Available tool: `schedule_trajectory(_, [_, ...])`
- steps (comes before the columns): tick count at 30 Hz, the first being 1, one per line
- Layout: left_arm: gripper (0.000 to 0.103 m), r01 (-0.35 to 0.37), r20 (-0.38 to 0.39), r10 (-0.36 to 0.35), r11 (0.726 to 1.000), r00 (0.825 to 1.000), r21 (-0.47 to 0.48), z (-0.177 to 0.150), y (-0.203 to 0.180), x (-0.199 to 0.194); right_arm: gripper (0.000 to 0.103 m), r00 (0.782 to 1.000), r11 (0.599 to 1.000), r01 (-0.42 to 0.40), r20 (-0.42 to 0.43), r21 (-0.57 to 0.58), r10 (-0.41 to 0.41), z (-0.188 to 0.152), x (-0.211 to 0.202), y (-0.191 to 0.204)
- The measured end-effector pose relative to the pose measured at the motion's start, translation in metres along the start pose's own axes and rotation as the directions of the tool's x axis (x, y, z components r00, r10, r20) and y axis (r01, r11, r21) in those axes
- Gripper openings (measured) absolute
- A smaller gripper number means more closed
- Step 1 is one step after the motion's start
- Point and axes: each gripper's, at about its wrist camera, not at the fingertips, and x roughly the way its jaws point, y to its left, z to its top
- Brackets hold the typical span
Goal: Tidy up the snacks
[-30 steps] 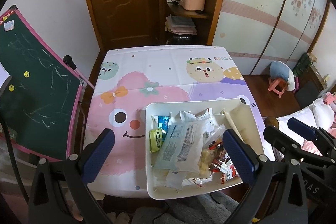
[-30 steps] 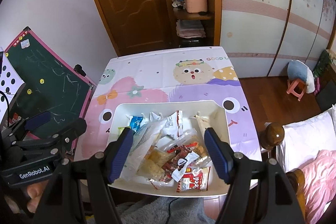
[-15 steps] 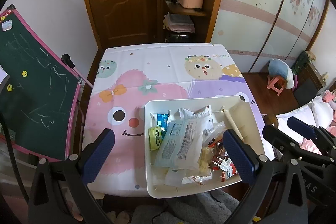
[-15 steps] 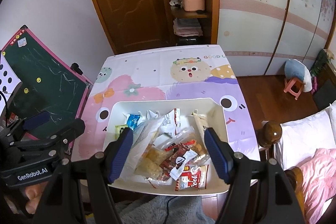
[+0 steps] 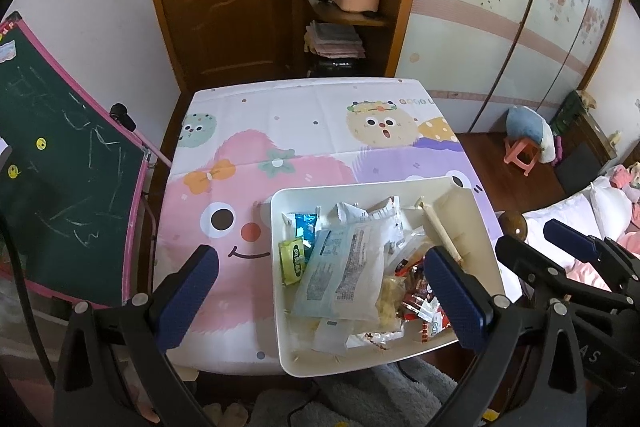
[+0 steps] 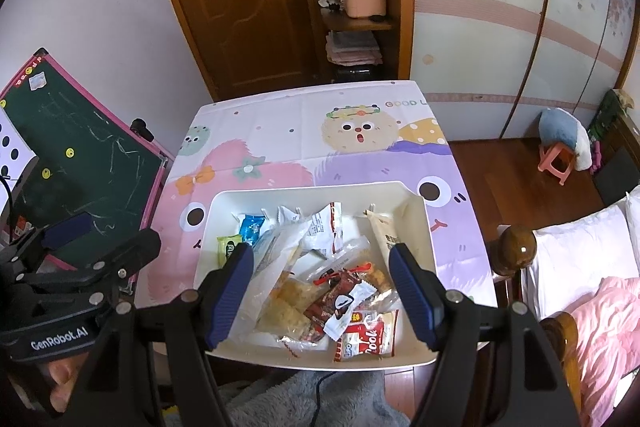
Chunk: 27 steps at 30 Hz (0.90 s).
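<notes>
A white bin (image 5: 476,211) (image 6: 420,219) full of mixed snack packets stands at the near edge of the table. A large clear bag (image 5: 344,271) lies on top, with a blue packet (image 5: 305,226) (image 6: 251,227) and a green packet (image 5: 293,261) (image 6: 228,247) at the left and a red-and-white packet (image 6: 366,337) at the front. My left gripper (image 5: 320,299) is open and empty, high above the bin's left part. My right gripper (image 6: 323,295) is open and empty, high above the bin's middle.
The table wears a cartoon cloth (image 5: 280,131). A green chalkboard (image 5: 60,195) leans at the left. A wooden door and shelf unit (image 5: 344,7) stand behind. A bed with pillows (image 6: 580,267) and a wooden bedpost (image 6: 516,251) are at the right. A pink stool (image 6: 554,159) stands on the floor.
Both grippers have risen and pulled back slightly, so the table and bin look a little smaller and farther. Both jaws stay open.
</notes>
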Motion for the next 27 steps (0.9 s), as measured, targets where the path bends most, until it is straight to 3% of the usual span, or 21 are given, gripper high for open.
schedule_trajectory(27, [0.102,-0.007,-0.040,0.008,1.000,0.999,0.028,0.004,0.011,0.015,0.071,0.999,1.000,0.017,-0.033,0.017,-0.017,0.002,0.011,0.006])
